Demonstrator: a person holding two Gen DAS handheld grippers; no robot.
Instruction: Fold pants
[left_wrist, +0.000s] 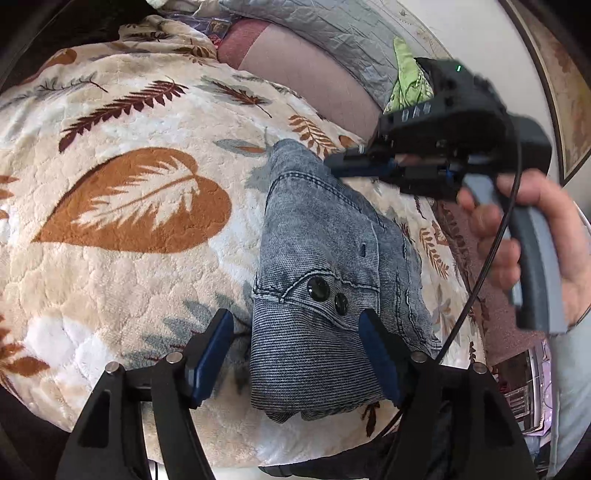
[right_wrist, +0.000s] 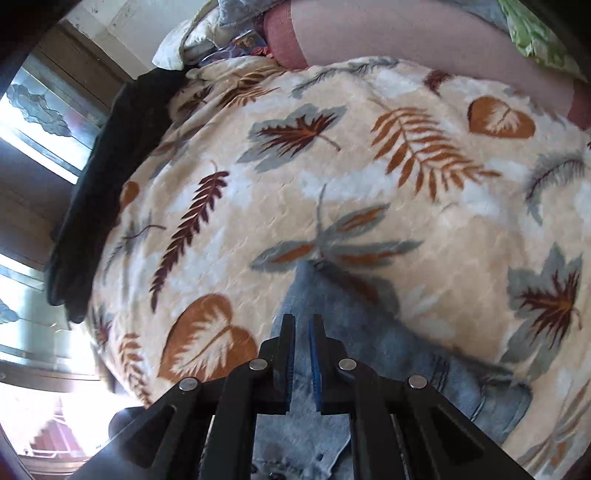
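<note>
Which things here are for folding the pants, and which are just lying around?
For the job:
- jeans
- left tongs
- right tongs
- leaf blanket the jeans lie on

Just lying about:
- green cloth
- grey quilt
- dark garment

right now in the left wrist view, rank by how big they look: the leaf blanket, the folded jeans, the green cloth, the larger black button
1. leaf blanket
2. folded jeans
3. green cloth, though it lies farther back and partly hidden, so its true size is unsure
4. larger black button
</note>
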